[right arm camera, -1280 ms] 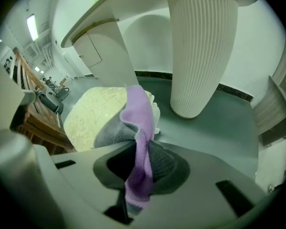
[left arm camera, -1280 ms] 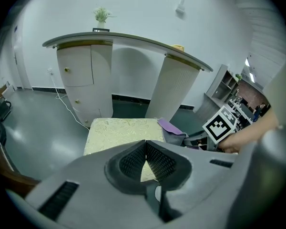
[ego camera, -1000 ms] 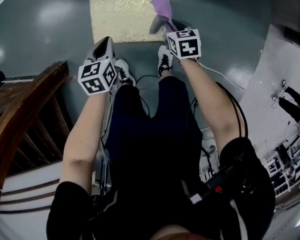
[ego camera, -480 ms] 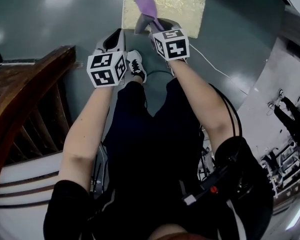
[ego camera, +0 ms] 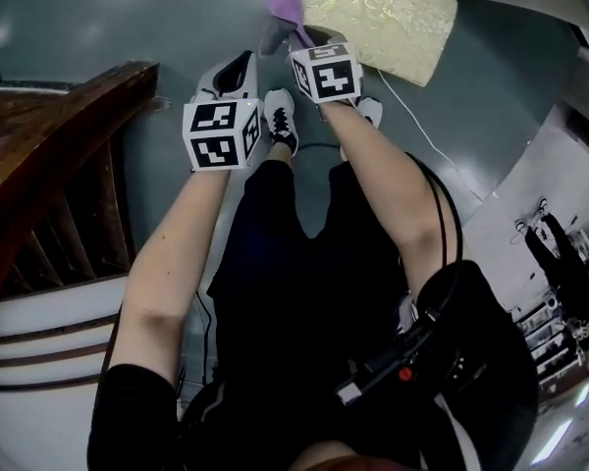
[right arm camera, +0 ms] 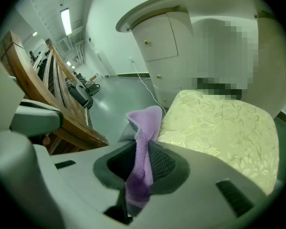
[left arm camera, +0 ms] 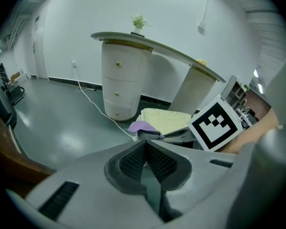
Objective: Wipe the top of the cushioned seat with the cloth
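Fingers (right arm camera: 163, 162) of right gripper (right arm camera: 142, 149) clamp purple cloth (right arm camera: 144, 122); those of left gripper (left arm camera: 145, 148) clenched empty.

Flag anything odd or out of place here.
Nothing spilled or damaged. Only oddity: the cloth, pinched in the right tool, sits beside the seat corner rather than on its top.

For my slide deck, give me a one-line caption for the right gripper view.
Right gripper, jaws shut on a purple cloth, held next to the cream cushioned seat.
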